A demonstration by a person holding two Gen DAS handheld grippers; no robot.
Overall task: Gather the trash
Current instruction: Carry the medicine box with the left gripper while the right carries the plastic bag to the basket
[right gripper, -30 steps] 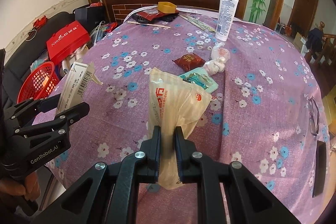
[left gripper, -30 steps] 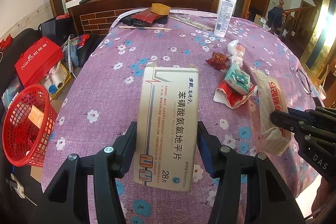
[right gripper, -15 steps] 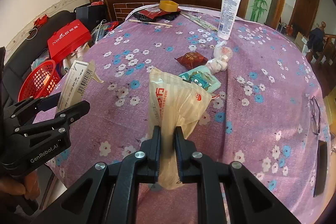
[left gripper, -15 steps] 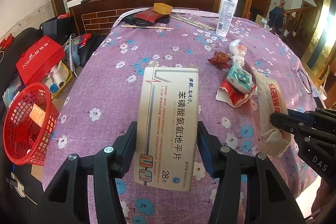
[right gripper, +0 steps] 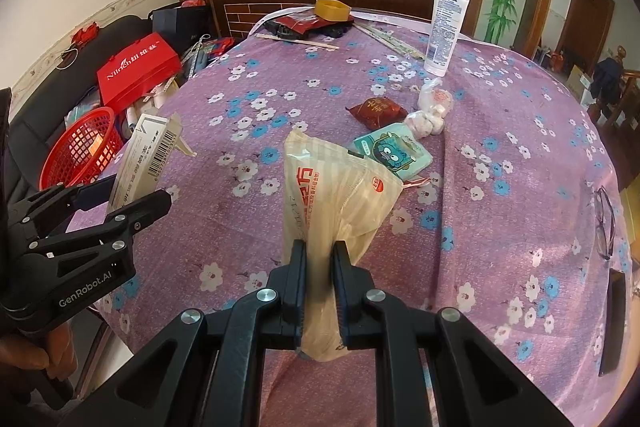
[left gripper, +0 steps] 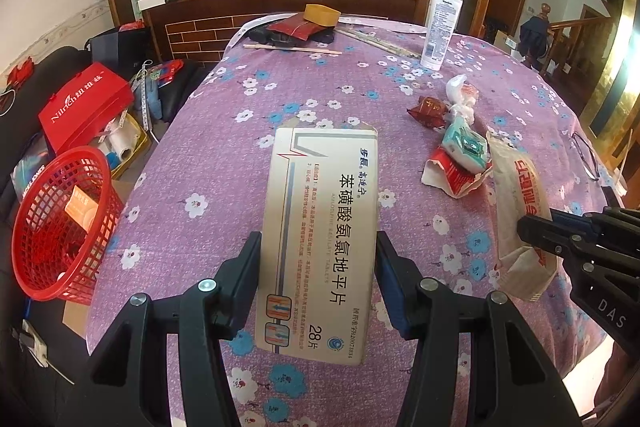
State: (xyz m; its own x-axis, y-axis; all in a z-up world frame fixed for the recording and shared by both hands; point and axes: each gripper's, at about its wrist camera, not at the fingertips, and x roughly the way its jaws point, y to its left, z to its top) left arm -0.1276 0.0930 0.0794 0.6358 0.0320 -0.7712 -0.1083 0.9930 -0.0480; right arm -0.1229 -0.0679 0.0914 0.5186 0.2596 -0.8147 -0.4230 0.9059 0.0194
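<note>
Purple flowered tablecloth (left gripper: 208, 163) covers the table, a red basket (left gripper: 60, 223) beside its left edge. Left gripper (left gripper: 316, 267), angled down, clamps a white medicine box (left gripper: 320, 247) half-wide; right gripper (right gripper: 318, 267), likewise tilted, pinches a crumpled cream bag (right gripper: 332, 195) nearly closed.

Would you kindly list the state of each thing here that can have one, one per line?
Left gripper: jaws shut on the pill box.
Pill box: held above the table, far-end flaps open.
Right gripper: jaws shut on the paper bag.
Paper bag: held, crumpled.
Red basket: beside the table, tilted, some trash inside.
Lotion tube: standing on its cap, closed.
Red wrapper: torn open, on the table.
</note>
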